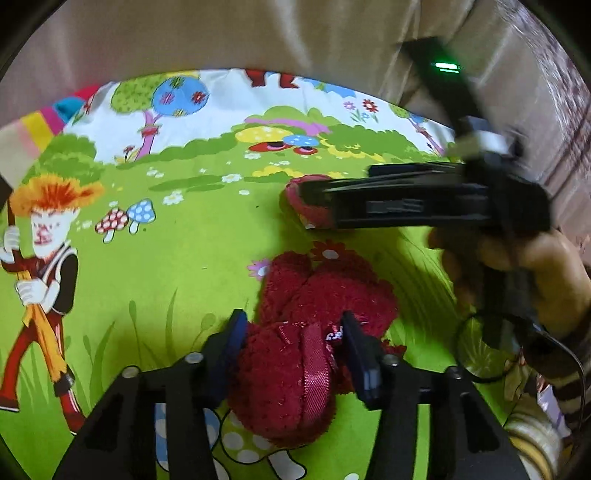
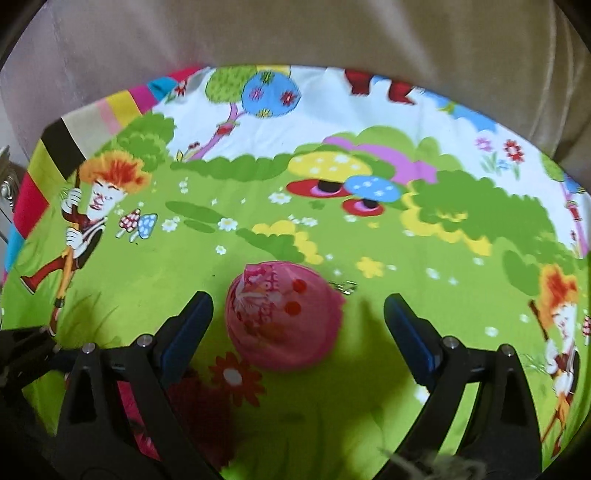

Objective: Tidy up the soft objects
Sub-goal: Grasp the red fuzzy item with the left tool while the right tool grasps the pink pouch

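Observation:
A dark red plush toy (image 1: 295, 354) with a satin ribbon lies on the cartoon-print bedsheet (image 1: 177, 258). My left gripper (image 1: 291, 328) is shut on it, a finger on each side of its body. A pink round soft toy (image 2: 282, 314) lies on the sheet in the right wrist view. My right gripper (image 2: 299, 314) is open, its fingers apart on either side of the pink toy, not touching it. In the left wrist view the right gripper (image 1: 314, 203) hovers over the pink toy (image 1: 303, 206), mostly hiding it. The red plush shows at the lower left of the right wrist view (image 2: 199, 406).
Beige upholstered cushions (image 2: 295, 33) rise behind the sheet. The person's right hand and sleeve (image 1: 517, 266) hold the right gripper's handle. A striped fabric edge (image 2: 55, 147) borders the sheet on the left.

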Tool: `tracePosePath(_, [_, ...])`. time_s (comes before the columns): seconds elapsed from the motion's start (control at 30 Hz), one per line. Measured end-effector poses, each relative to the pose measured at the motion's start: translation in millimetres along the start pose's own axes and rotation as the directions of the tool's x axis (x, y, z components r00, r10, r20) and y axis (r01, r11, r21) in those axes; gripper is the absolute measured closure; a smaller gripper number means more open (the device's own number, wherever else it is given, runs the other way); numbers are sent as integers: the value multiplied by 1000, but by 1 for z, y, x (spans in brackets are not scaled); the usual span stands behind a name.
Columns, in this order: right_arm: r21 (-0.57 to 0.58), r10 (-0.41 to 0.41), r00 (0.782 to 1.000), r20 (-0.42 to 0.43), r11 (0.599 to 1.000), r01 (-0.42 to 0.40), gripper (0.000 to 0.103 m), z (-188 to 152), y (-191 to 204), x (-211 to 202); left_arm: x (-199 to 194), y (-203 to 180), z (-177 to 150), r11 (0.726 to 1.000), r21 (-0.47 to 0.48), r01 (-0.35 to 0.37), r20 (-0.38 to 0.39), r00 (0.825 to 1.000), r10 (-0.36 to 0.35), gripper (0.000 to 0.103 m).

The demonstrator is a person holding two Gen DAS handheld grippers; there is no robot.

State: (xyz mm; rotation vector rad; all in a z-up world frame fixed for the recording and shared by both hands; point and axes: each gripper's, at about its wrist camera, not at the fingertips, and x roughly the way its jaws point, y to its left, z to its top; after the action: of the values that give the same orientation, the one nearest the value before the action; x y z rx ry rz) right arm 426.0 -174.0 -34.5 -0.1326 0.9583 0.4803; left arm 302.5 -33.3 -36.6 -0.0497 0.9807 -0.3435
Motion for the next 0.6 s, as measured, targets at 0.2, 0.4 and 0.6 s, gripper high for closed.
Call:
tracePosePath(0.2, [-11,14,998,-66,1000,-15,12,-4,6,25,-4,2,-3,1000,-12,11,9,1000,-11,58])
tracePosePath(0.4, [-55,-14,998,-55,998,11,29,-15,12,18,-10,2,-9,999,-39,13,1,1000,-13,61])
tracePosePath(0.6, [-19,-51,999,-15,999,51,29,-38,9,-20,-23,-4,-17,999,-50,8,-1,1000,-8,69])
